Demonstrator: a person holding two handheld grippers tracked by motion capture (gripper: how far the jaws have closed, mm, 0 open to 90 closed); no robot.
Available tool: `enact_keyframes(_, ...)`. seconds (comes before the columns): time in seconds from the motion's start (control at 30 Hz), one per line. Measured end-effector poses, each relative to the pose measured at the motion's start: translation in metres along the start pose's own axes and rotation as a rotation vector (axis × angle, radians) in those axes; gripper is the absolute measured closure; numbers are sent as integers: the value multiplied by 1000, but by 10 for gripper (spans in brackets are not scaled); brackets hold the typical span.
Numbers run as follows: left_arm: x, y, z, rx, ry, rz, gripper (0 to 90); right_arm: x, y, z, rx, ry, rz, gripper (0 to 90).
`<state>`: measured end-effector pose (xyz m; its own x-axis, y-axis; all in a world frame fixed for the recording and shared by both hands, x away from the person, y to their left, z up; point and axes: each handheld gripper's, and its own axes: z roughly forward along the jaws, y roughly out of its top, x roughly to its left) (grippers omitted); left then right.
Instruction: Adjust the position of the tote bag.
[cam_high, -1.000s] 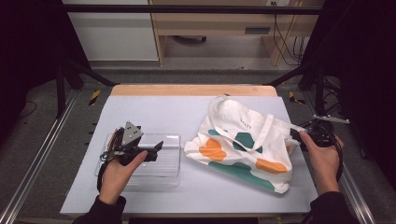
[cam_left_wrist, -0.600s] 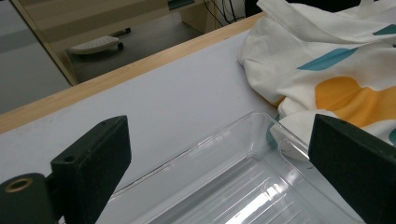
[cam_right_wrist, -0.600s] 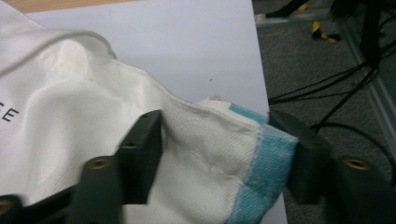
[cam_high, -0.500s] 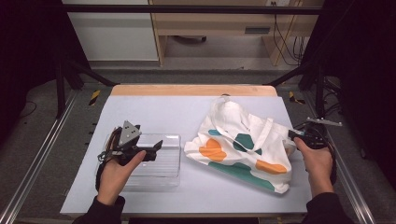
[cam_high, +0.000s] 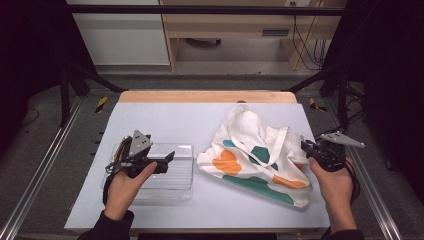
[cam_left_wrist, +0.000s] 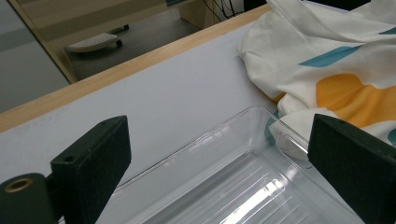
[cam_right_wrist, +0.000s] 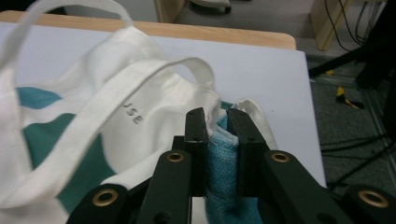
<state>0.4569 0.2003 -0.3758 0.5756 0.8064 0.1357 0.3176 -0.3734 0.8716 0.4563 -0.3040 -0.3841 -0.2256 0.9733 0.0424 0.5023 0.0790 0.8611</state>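
High view: one tote bag (cam_high: 260, 160), one clear tray (cam_high: 172, 175), two grippers.

The letters "USE" were legible in dark print on the tote bag (cam_right_wrist: 140, 116); the start of the word was hidden

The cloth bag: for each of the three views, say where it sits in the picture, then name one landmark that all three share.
High view: cloth bag right of centre, beside the clear tray.
Left gripper view: upper right corner, overlapping the tray's far corner.
Right gripper view: left and centre, its edge pinched in the right gripper.
Shared landmark: the table's wooden far edge.
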Motion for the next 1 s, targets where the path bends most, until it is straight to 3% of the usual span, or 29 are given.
enact_keyframes(0.3, -5, 6, 3, -2, -7, 22, 60, 33, -9, -9, -55, 107, -23, 790)
enact_keyframes(0.67, -29, 33, 25, 26, -53, 118, 61, 71, -19, 0, -56, 223, -96, 792)
enact_keyframes(0.77, -37, 42, 37, 54, -83, 133, 61, 77, -23, -2, -55, 248, -118, 793)
enact_keyframes(1.0, -47, 65, 61, 91, -99, 198, 62, 78, -28, -12, -75, 326, -124, 794)
